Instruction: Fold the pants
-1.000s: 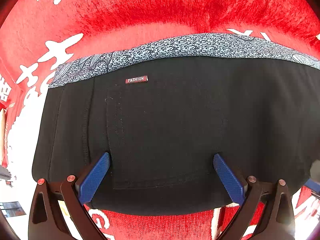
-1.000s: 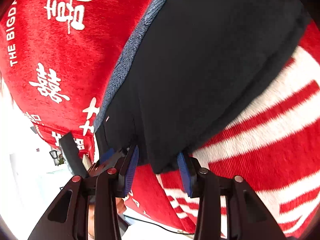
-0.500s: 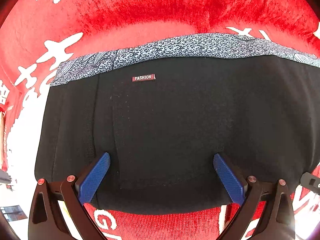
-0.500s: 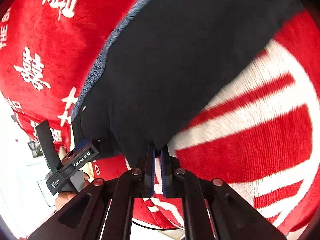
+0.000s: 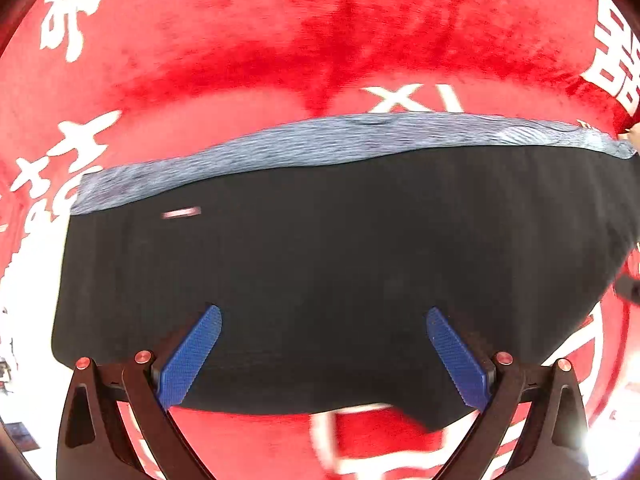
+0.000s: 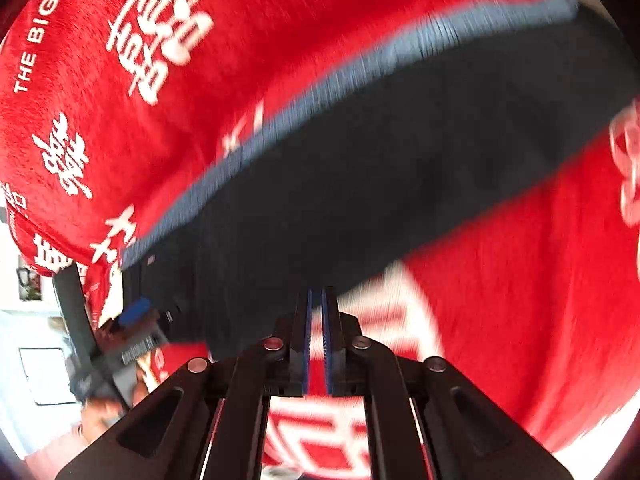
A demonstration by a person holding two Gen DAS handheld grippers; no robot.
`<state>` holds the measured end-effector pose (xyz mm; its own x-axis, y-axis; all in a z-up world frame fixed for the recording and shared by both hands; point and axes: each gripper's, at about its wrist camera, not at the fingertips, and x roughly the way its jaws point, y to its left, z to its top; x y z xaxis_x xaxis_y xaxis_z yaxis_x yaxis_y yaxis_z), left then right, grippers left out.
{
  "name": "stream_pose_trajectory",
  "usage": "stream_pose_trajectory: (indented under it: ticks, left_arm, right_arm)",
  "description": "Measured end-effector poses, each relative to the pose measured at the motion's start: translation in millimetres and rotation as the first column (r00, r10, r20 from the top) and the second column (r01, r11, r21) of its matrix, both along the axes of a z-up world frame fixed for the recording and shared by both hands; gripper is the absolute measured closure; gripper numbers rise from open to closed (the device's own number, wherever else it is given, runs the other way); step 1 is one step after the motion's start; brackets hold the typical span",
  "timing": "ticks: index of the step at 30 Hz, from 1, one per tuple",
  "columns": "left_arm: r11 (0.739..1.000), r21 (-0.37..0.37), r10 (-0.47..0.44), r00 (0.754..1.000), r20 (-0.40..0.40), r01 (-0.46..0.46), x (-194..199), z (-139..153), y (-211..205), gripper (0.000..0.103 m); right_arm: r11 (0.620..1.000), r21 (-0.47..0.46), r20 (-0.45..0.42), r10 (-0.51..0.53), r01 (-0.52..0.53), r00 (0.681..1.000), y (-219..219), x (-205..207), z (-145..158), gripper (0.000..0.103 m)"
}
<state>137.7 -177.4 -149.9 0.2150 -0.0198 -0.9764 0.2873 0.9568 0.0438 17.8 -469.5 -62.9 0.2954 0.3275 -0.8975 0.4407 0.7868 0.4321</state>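
Where the right gripper [image 6: 316,300] meets the near hem of the pants [image 6: 360,184], motion blur smears the contact, yet its 2 blue pads sit nearly together, pinching the black cloth edge. At 8 o'clock in that view, the left gripper [image 6: 136,310] shows only as a blurred blue pad. Seen from its own camera, the left gripper [image 5: 322,322] hovers with fingers wide apart over the pants [image 5: 340,272], holding nothing. A small label [image 5: 181,213] is unreadable. Folded black pants with a grey patterned waistband [image 5: 340,140] lie on a red blanket [image 5: 240,40] printed with white characters.
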Motion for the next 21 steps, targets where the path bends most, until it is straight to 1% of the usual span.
stream_pose_trajectory:
  ticks: [1, 2, 3, 4, 5, 6, 7, 8, 9, 10, 13, 17, 19, 21]
  left_arm:
    - [1.000, -0.005, -0.002, 1.000, -0.009, 0.002, -1.7, -5.1, -10.5, 0.000]
    - [1.000, -0.002, -0.006, 1.000, -0.018, 0.006, -3.1, -9.7, -17.1, 0.000]
    - [1.000, 0.010, -0.008, 0.999, -0.034, 0.008, -5.2, -17.8, -19.7, 0.000]
    - [1.000, 0.015, 0.007, 0.999, -0.047, -0.006, -8.4, -27.0, -21.0, 0.000]
    - [0.999, -0.010, 0.034, 0.999, -0.040, -0.035, -11.1, -26.4, -20.2, 0.000]
    - [0.997, -0.036, 0.060, 0.997, -0.054, -0.062, -10.7, -27.4, -15.3, 0.000]
    - [0.993, -0.069, 0.092, 0.992, -0.087, -0.098, -8.6, -29.2, -8.1, 0.000]
    - [0.990, -0.080, 0.104, 0.989, -0.100, -0.113, -7.2, -29.8, -5.0, 0.000]
    - [0.991, -0.079, 0.102, 0.990, -0.102, -0.111, -6.9, -29.5, -5.0, 0.000]
    - [0.994, -0.061, 0.089, 0.992, -0.093, -0.095, -7.0, -28.3, -8.6, 0.000]
    - [0.997, -0.033, 0.072, 0.994, -0.083, -0.075, -6.7, -25.6, -14.2, 0.000]
    - [0.994, -0.040, 0.100, 0.989, -0.107, -0.105, -4.9, -24.1, -14.7, 0.000]
    - [0.994, -0.036, 0.101, 0.989, -0.104, -0.105, -5.5, -24.5, -12.3, 0.000]
    - [0.994, -0.028, 0.099, 0.990, -0.100, -0.102, -4.4, -25.7, -11.2, 0.000]
  right_arm:
    - [0.999, -0.026, 0.011, 0.020, -0.020, 1.000, -3.7, 9.8, 0.6, 0.097]
    - [0.998, -0.053, 0.010, 0.046, -0.045, 0.999, -3.3, 15.9, -1.8, 0.095]
    - [0.992, -0.094, -0.016, 0.085, -0.086, 0.996, -4.6, 21.6, -7.6, 0.094]
    - [0.984, -0.130, -0.063, 0.116, -0.124, 0.991, -5.5, 24.8, -18.2, 0.094]
    - [0.983, -0.125, -0.085, 0.125, -0.135, 0.988, -8.1, 24.5, -28.5, 0.096]
    - [0.987, -0.105, -0.054, 0.117, -0.122, 0.992, -13.5, 21.3, -30.6, 0.100]
    - [0.989, -0.093, -0.041, 0.112, -0.115, 0.993, -17.9, 18.9, -30.4, 0.101]
    - [0.990, -0.082, -0.037, 0.111, -0.114, 0.993, -21.0, 17.0, -30.9, 0.101]
    - [0.991, -0.086, -0.033, 0.103, -0.106, 0.994, -23.5, 15.8, -29.2, 0.101]
    - [0.991, -0.091, -0.032, 0.097, -0.100, 0.995, -26.1, 14.0, -28.3, 0.101]
    - [0.993, -0.076, -0.036, 0.091, -0.094, 0.995, -30.9, 14.0, -26.9, 0.101]
    - [0.993, -0.091, -0.048, 0.075, -0.079, 0.996, -45.2, 5.4, -21.7, 0.101]
    - [0.993, -0.099, -0.060, 0.055, -0.061, 0.997, -51.5, 5.1, -19.8, 0.096]
    - [0.994, -0.097, -0.071, 0.036, -0.043, 0.997, -54.9, 6.3, -18.1, 0.096]
